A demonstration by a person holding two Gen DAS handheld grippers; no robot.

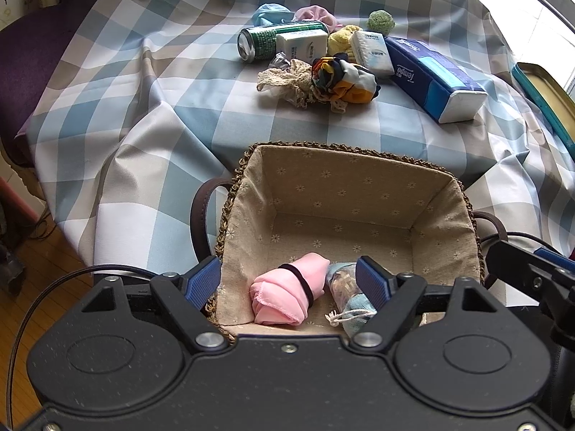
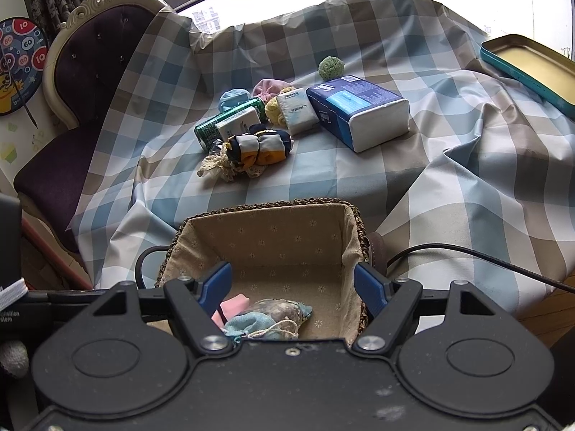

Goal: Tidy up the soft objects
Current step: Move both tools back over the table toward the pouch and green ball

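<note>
1. Nearest, the left hand-held gripper [image 1: 289, 280] hovers over the near end of a woven basket [image 1: 363, 154]; its blue fingers stand apart with nothing pressed between them.
2. The right hand-held gripper [image 2: 293, 282] hangs over the same basket, its fingers likewise apart and gripping nothing.
3. The basket, lined with beige flower-print cloth, sits at the near edge of the table [image 1: 151, 115], which is draped in a blue, grey and white checked cloth.
4. Inside it, against the near wall, lie a pink cloth roll [image 1: 284, 292] bound by a dark band and, touching it, a pale blue drawstring pouch [image 1: 354, 310].
5. Farther on, mid-table, a cream lace piece [image 1: 287, 82] touches a multicoloured scarf bundle [image 1: 345, 79].
6. Behind these lie a green can [image 1: 276, 37] on its side, two small white tissue packs [image 1: 372, 52] with print too small to read, and a yellow soft toy [image 1: 339, 41].
7. Beside them a large blue tissue pack [image 1: 431, 72] reads "Tempo".
8. Farthest, a light blue cloth [image 1: 267, 12], a pink cloth [image 1: 316, 12] and a green pompom [image 1: 380, 19].
9. A teal tin tray [image 2: 528, 66] rests at the table's right edge.
</note>
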